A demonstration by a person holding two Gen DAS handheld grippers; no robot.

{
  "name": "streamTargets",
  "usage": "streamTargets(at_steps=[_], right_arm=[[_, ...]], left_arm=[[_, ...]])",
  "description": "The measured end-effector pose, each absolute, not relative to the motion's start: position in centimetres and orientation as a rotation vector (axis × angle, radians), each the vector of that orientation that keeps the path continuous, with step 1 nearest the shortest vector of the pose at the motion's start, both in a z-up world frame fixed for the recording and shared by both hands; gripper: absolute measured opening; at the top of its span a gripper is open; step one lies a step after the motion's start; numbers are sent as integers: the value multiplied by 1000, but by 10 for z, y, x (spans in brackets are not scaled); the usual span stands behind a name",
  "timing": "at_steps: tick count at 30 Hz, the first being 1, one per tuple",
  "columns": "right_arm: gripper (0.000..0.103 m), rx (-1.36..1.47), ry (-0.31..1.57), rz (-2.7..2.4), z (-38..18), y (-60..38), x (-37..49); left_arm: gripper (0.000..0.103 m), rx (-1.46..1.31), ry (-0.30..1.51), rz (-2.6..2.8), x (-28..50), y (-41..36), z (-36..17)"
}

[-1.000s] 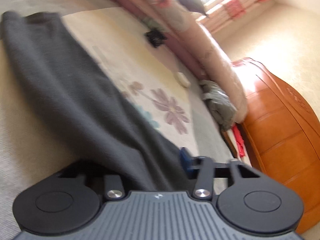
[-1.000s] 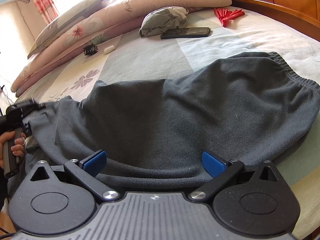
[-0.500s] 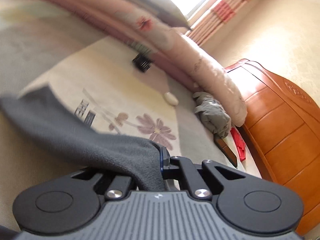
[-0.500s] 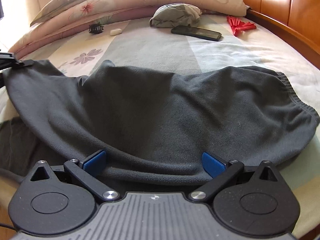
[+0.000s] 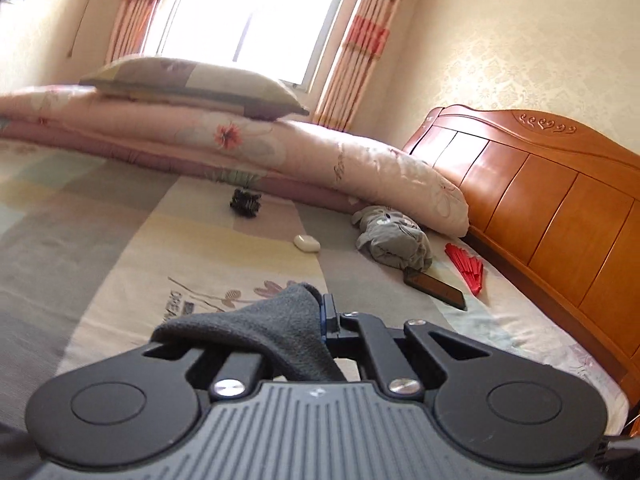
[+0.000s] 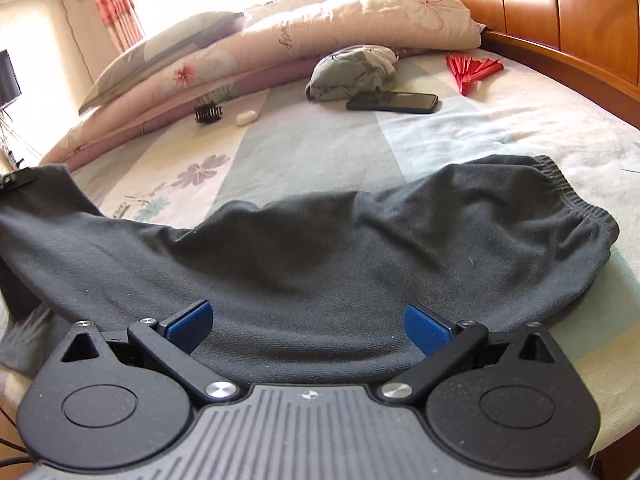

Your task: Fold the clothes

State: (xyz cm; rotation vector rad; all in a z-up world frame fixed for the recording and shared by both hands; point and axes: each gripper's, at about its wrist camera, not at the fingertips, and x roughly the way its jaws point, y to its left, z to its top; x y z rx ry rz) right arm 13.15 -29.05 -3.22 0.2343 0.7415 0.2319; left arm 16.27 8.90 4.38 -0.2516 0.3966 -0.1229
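A dark grey garment (image 6: 320,248) with an elastic waistband at its right end lies across the bed sheet (image 6: 320,148). Its left corner is lifted off the bed, pinched in my left gripper (image 6: 16,178) at the far left of the right wrist view. In the left wrist view, that gripper (image 5: 324,312) is shut on the grey cloth (image 5: 272,328), which bunches over its left finger and drapes back under the camera. My right gripper (image 6: 308,320) is open over the garment's near edge, with cloth lying between its blue pads but not pressed.
Beyond the garment lie a black phone (image 6: 394,102), a red folding fan (image 6: 474,68), a bundled grey cloth (image 6: 352,74), a black hair clip (image 6: 207,113) and a small white case (image 6: 247,117). A rolled quilt (image 6: 320,28) and the wooden headboard (image 6: 560,12) border the bed.
My left gripper closed on the garment's corner, rose and rolled level, lifting that end off the bed. The right gripper rose slightly and stayed open.
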Motion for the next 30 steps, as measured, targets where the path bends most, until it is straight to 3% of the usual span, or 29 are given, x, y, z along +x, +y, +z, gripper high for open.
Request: streamTargets(at_steps=[12,18,30], right_arm=[[103,257,768,206,-38,-300,126],[103,255,770,182,-38,-305,131],[103,150,758,125,-41,-314,137]], left_arm=[[2,-215,594,24,147,107,-32],[2,-281,558,-6,128,119,-17],[7,-289,756,3,127,126,-75]])
